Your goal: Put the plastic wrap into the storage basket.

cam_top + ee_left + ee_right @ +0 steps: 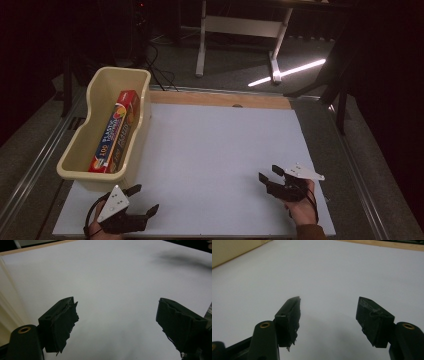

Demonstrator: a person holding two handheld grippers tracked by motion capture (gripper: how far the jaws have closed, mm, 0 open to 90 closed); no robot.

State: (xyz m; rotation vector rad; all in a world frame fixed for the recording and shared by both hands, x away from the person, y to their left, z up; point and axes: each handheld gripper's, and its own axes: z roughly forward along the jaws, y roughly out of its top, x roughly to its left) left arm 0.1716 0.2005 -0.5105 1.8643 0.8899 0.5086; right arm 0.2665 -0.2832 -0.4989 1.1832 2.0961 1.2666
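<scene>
A cream bin is seen at the left edge of the white worktop, and a box of wrap lies lengthwise inside it, leaning toward the bin's right wall. The print on the box is too small to be read with certainty.

The left tool is held near the worktop's near left corner, just in front of the bin's near end and apart from it. Its jaws are spread wide, and nothing is found between them; in the left gripper view only bare white surface is seen between the pads, with the bin's wall at the far left.

The right tool is held near the near right side of the worktop, well apart from the bin and the box, pointing leftward. Its jaws stand partly apart and are empty, as is confirmed in the right gripper view, where plain worktop lies between them.

Neither tool is touching the box.
</scene>
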